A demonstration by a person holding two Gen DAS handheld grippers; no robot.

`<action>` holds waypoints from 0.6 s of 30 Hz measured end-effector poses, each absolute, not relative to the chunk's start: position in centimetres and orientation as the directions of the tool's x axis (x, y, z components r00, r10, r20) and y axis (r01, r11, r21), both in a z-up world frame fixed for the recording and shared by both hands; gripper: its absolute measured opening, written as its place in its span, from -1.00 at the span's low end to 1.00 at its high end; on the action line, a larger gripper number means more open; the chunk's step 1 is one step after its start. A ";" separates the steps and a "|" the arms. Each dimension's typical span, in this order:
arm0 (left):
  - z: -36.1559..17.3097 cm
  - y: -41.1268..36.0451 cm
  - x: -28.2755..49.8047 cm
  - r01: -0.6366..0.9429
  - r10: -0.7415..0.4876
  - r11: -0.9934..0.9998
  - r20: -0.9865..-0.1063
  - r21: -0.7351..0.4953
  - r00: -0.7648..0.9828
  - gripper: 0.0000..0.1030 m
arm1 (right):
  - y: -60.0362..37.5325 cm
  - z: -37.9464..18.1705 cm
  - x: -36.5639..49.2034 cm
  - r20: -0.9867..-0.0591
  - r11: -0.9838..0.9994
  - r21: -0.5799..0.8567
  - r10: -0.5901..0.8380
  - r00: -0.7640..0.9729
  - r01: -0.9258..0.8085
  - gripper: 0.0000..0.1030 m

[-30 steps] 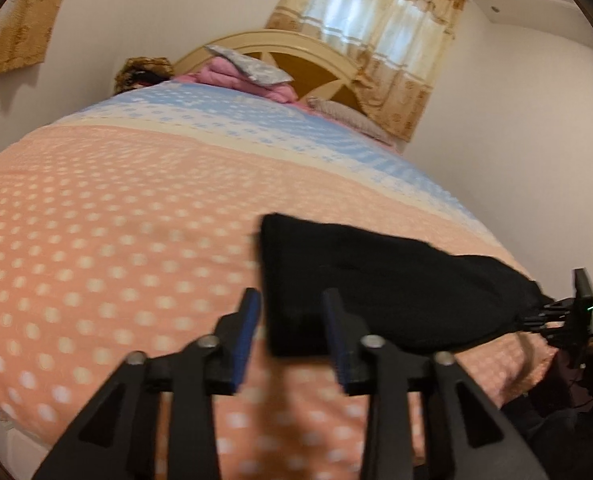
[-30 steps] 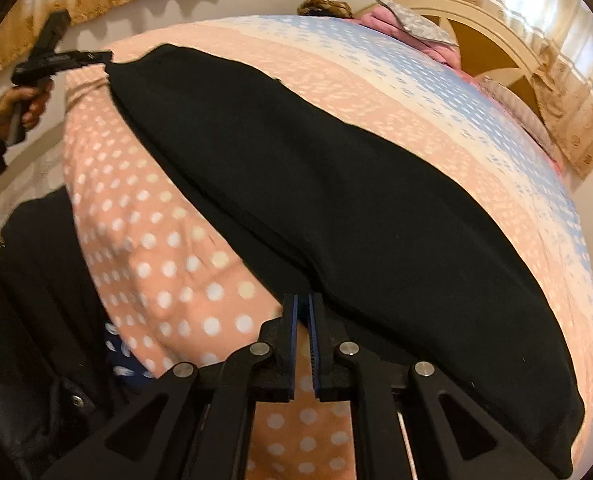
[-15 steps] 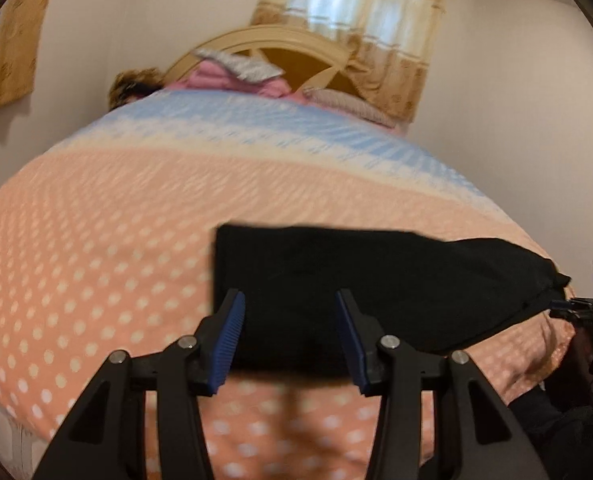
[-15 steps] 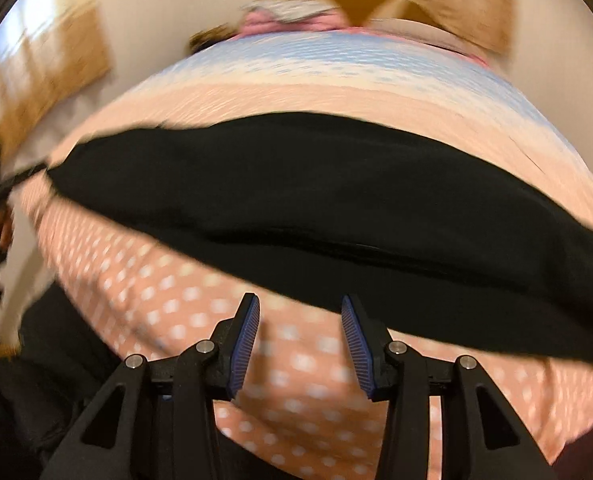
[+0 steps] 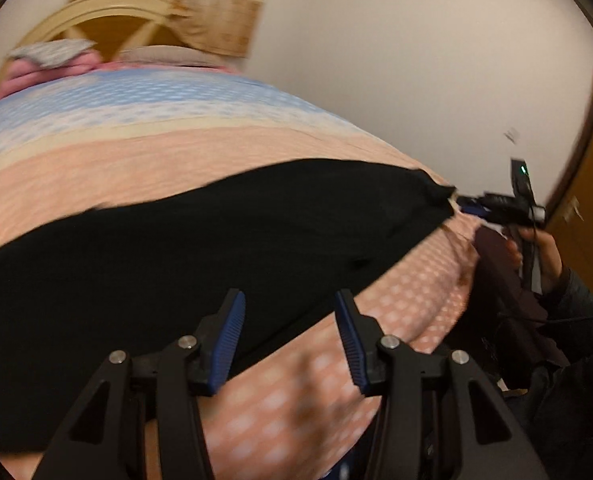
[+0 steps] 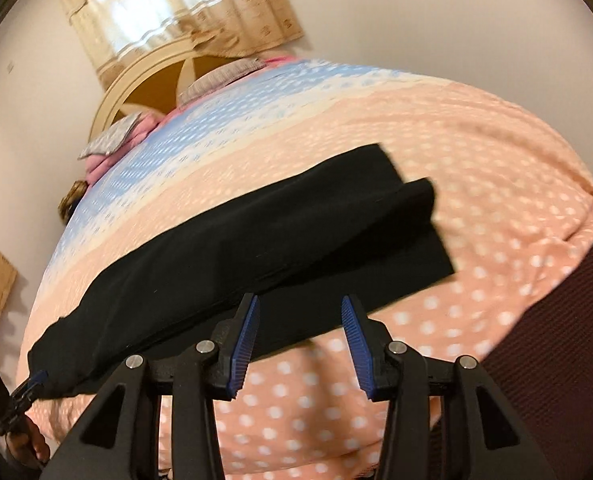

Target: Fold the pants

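Note:
Black pants [image 5: 200,240] lie flat as a long band across the near part of the bed; they also show in the right wrist view [image 6: 264,248], with two leg ends at the right. My left gripper [image 5: 290,336] is open and empty, just in front of the pants' near edge. My right gripper [image 6: 300,338] is open and empty at the pants' near edge. Each gripper also shows in the other's view, beside an end of the pants: the right one [image 5: 472,208] and the left one [image 6: 28,386]. Whether these touch the cloth I cannot tell.
The bed [image 6: 476,168] has a peach spotted cover with a blue band farther back. Pink bedding and pillows [image 5: 52,60] lie by the curved headboard [image 6: 144,80]. Curtains hang behind. The person's dark clothing [image 6: 568,340] is at the bed's front edge.
My right gripper let go of the pants and opened. Both grippers swung along the bed's front edge, so each now faces the pants from its own end. The left gripper stayed open.

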State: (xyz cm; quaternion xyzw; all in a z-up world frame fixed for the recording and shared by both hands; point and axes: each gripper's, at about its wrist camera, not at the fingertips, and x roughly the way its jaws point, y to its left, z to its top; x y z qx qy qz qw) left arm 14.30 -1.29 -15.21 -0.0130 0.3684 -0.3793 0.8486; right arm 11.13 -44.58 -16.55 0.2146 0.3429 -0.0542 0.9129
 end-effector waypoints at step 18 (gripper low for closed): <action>-16.2 -13.0 15.4 0.729 -0.470 0.684 -0.750 0.024 0.466 -0.38 | -51.1 -17.7 10.8 -0.570 0.809 0.521 0.092 0.816 0.273 -0.13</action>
